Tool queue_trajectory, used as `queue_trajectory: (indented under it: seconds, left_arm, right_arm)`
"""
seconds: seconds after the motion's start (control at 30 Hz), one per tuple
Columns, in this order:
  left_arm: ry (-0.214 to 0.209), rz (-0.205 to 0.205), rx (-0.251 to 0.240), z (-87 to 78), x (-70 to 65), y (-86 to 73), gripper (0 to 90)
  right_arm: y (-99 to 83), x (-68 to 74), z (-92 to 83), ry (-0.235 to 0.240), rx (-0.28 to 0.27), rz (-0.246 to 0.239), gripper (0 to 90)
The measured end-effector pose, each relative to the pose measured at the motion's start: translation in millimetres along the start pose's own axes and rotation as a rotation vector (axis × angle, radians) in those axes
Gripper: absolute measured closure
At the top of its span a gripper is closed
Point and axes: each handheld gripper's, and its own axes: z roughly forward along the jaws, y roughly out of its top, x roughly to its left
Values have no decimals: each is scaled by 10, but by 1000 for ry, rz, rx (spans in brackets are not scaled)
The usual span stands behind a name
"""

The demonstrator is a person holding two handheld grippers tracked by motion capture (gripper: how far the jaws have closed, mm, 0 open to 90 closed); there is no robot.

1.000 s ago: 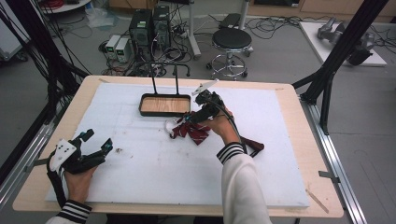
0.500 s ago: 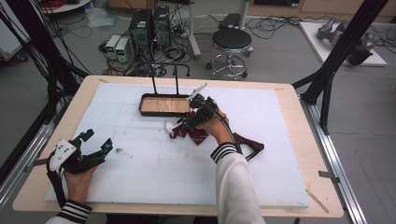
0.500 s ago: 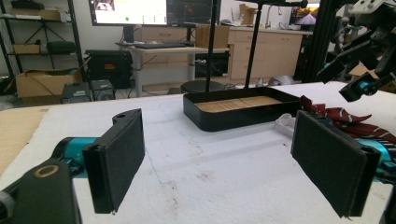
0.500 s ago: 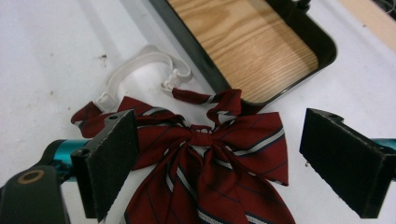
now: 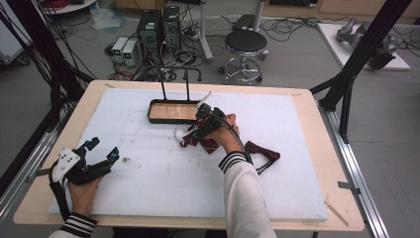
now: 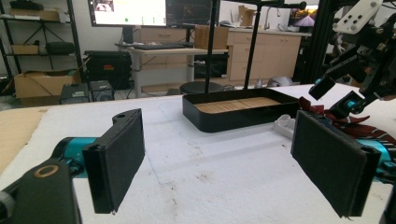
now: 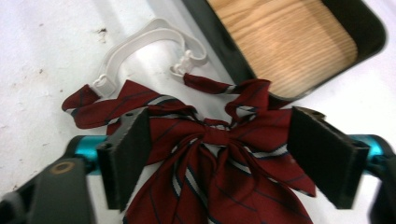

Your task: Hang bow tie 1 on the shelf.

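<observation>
High view. My right hand-held gripper [image 5: 200, 130] sits just above the frame's centre, lowered over a dark red striped bow tie [image 5: 208, 143] that lies on the white pad of the table [image 5: 148, 188], just below the black tray with a wooden floor [image 5: 171, 112]. A second dark red piece with a black strap [image 5: 261, 151] lies to the right of my sleeve. My left hand-held gripper [image 5: 101, 151] rests at lower left, jaws spread, nothing between them, well apart from the tie.

Left gripper view. My own two black jaws rise wide apart from the bottom corners, bare table between them. The tray [image 6: 233, 114] stands at centre; at the right edge the right hand-held gripper [image 6: 336, 95] hangs over the bow tie [image 6: 355, 128].

Right gripper view. My jaws straddle the bow tie [image 7: 219, 158]: its knot lies midway between the pads, the wings spreading toward the bottom of the frame. The jaws have just been closing, yet a gap remains on both sides and the pads do not press the cloth. The white elastic neck strap [image 7: 140, 46] loops off to upper left; the tray [image 7: 289, 42] fills the upper right, one tie tail touching its rim.

Step in hand, as I judge it: taking hold of the tie at its knot. The next move calls for closing until the pads pinch the gathered cloth, then lifting straight so the strap trails free of the tray rim.
</observation>
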Motion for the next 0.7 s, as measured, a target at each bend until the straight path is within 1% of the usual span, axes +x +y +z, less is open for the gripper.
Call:
queue_trajectory:
  seconds: [0.07, 0.13, 0.27, 0.37, 0.4, 0.47, 0.53, 0.6, 0.7]
  left_arm:
    - [0, 0, 0, 0, 1, 0, 178]
    - [0, -1, 0, 0, 2, 0, 178]
    - [0, -1, -1, 1, 2, 0, 178]
    - [0, -3, -1, 1, 4, 0, 178]
    - [0, -3, 0, 2, 4, 0, 178]
    - [0, -3, 1, 2, 4, 0, 178]
    - [0, -4, 0, 3, 3, 0, 178]
    - [-1, -2, 0, 3, 4, 0, 178]
    - [-1, -3, 0, 2, 5, 0, 178]
  right_arm:
    - [5, 4, 27, 10, 8, 10, 227]
    - [7, 10, 53, 6, 20, 7, 241]
    - [-2, 0, 96, 19, 37, 8, 260]
    - [2, -6, 101, 26, 52, 13, 292]
    - [7, -16, 101, 23, 49, 6, 302]
    - [27, -20, 92, 32, 53, 21, 311]
    - [54, -24, 83, 32, 51, 15, 339]
    - [81, -24, 81, 37, 60, 21, 360]
    - [96, -33, 90, 29, 72, 15, 383]
